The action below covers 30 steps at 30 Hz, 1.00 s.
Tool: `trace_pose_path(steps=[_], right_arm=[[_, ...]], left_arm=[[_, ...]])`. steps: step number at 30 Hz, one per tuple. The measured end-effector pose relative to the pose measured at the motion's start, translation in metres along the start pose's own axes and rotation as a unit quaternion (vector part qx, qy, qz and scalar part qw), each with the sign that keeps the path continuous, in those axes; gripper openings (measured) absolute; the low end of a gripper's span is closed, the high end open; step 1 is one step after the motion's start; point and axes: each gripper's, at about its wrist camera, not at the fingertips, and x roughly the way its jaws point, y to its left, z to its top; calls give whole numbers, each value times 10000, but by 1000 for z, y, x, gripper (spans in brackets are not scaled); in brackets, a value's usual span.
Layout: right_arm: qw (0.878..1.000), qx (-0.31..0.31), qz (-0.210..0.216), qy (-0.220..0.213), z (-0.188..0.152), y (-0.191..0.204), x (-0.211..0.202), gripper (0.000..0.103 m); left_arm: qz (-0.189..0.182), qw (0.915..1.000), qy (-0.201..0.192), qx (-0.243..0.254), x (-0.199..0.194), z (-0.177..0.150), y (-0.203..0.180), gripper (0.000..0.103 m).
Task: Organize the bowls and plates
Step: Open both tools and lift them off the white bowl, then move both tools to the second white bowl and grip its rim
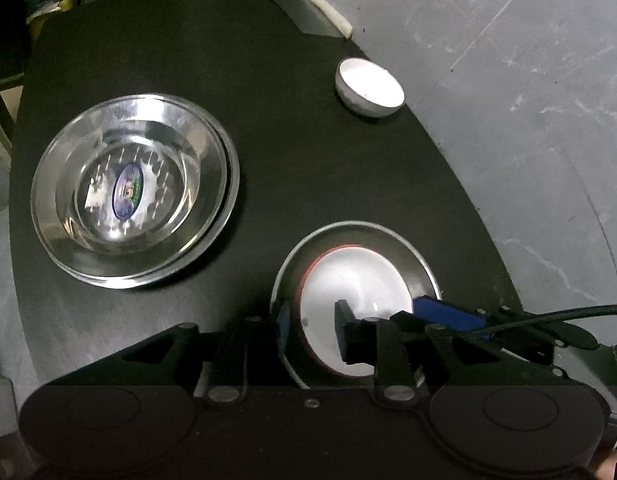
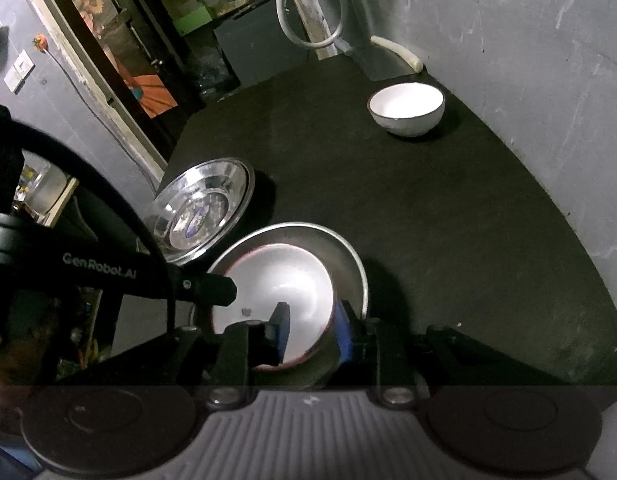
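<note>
A white bowl with a red rim [image 1: 356,280] [image 2: 280,276] sits in a shallow steel plate [image 1: 388,228] [image 2: 348,252] on the black table. My left gripper [image 1: 314,326] straddles its left rim, one finger outside and one inside, shut on the wall. My right gripper [image 2: 313,330] is shut on the opposite rim and shows in the left wrist view as a blue pad [image 1: 448,316]. Stacked steel bowls [image 1: 134,196] [image 2: 204,208] stand to the left. A small white bowl [image 1: 370,88] [image 2: 406,108] sits far right, near the wall.
A cleaver blade [image 1: 304,12] with a white handle [image 1: 320,4] lies at the table's far edge. A grey wall [image 2: 528,120] runs along the right side. The table's left edge [image 2: 176,140] drops to a cluttered room.
</note>
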Motion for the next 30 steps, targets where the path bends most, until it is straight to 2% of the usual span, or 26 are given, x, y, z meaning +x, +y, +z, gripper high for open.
trace_pose_path(steps=[4,6,7,8,9,11,12,15,17,18,22,26,30], right_arm=[[9999,17,2,-129,2,-2,-7,33],[9997,48,41,-233,2,-4,-11,38],[9995,64,55,-289,3,-5,-13,41],[9993,76,9,-353,4,-6,-15,55],[9990,96,-79,-419,4,-8,-16,63],[9981,228,-102,-560,4,-13,-20,65],[9975,327,-99,-611,3,-16,-21,71],[9954,572,-183,-751,1,-27,-22,84],[9937,718,-230,-834,-1,-34,-22,90],[9928,788,-256,-860,-2,-38,-21,92],[9889,985,-401,-1035,-6,-49,-20,102],[9838,1162,-569,-1240,-3,-59,-17,103],[9795,1430,-673,-1246,12,-72,-4,103]], left_arm=[[-36,10000,-47,-47,-3,2,1,33],[-76,9999,-107,-61,-6,3,1,37],[-57,9998,-164,-52,-8,4,1,47],[29,9997,-223,-24,-9,6,-1,61],[123,9995,-295,11,-11,7,-1,65],[188,9990,-405,41,-14,10,-2,68],[187,9989,-433,37,-15,11,-2,70],[263,9983,-511,44,-15,15,-2,83],[317,9979,-566,38,-13,18,-2,98],[375,9975,-592,14,-12,20,-2,101],[475,9967,-646,-126,-5,32,1,102],[572,9959,-646,-288,5,49,3,102],[736,9929,-784,-515,14,76,0,102]])
